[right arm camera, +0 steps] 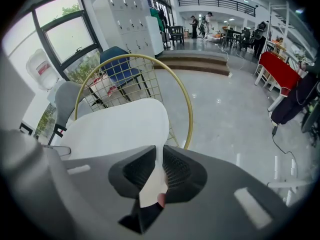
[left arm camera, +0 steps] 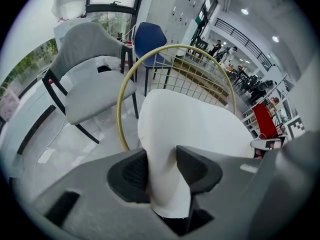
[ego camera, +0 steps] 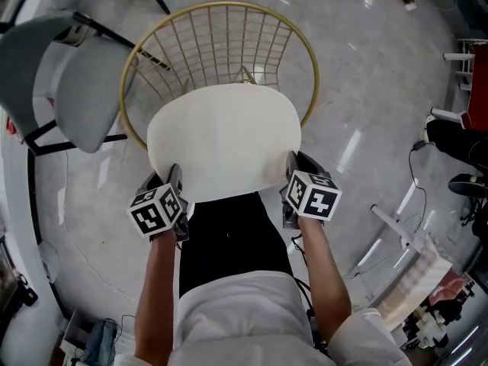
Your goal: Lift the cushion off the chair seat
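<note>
The cream cushion (ego camera: 221, 139) hangs flat in front of the gold wire chair (ego camera: 229, 44), raised off its seat. My left gripper (ego camera: 177, 197) is shut on the cushion's near left corner, and the cushion's (left arm camera: 190, 129) thick edge is pinched between the pads. My right gripper (ego camera: 291, 185) is shut on the near right corner; there the cushion (right arm camera: 117, 129) narrows to a thin fold between the jaws. The wire chair's gold rim (left arm camera: 150, 59) arcs behind the cushion in the left gripper view, and the same rim (right arm camera: 185, 99) shows in the right gripper view.
A grey padded chair (ego camera: 80, 90) with black legs stands left of the wire chair. A blue chair (left arm camera: 150, 41) stands behind it. White stands (ego camera: 396, 219), cables and a red item (right arm camera: 280, 69) lie to the right on the glossy marble floor (ego camera: 366, 97).
</note>
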Available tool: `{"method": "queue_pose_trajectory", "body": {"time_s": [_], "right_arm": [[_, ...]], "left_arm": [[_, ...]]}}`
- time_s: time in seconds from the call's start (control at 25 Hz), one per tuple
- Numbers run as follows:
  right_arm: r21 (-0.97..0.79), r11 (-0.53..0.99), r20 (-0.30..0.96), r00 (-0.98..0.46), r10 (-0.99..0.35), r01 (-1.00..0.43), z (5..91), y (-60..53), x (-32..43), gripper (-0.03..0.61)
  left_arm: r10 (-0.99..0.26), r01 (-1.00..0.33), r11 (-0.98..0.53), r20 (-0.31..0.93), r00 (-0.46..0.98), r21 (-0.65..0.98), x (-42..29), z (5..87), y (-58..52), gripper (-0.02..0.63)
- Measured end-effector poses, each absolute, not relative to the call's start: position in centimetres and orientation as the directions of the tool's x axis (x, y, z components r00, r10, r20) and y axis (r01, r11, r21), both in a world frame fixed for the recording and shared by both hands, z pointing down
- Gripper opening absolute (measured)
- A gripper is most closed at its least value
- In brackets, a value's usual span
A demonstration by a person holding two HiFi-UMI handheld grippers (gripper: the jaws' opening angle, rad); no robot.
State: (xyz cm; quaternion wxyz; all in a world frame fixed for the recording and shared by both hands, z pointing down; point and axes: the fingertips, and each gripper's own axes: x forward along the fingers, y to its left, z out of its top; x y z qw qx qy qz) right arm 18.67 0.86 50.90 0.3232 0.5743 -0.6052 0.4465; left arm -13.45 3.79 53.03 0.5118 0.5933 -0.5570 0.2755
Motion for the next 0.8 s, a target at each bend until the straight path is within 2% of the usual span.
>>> {"method": "queue_pose_trajectory", "body": {"time_s": [0.8], "right_arm": [[-0.190,-0.062,0.885,-0.144,-0.443,-0.980,45.3,2.8,18.3,0.049]], "left_arm": [[-0.410,-0.943,0.109,0.878,0.247,0.316,-13.9,47.8,5.4,0.153]]}}
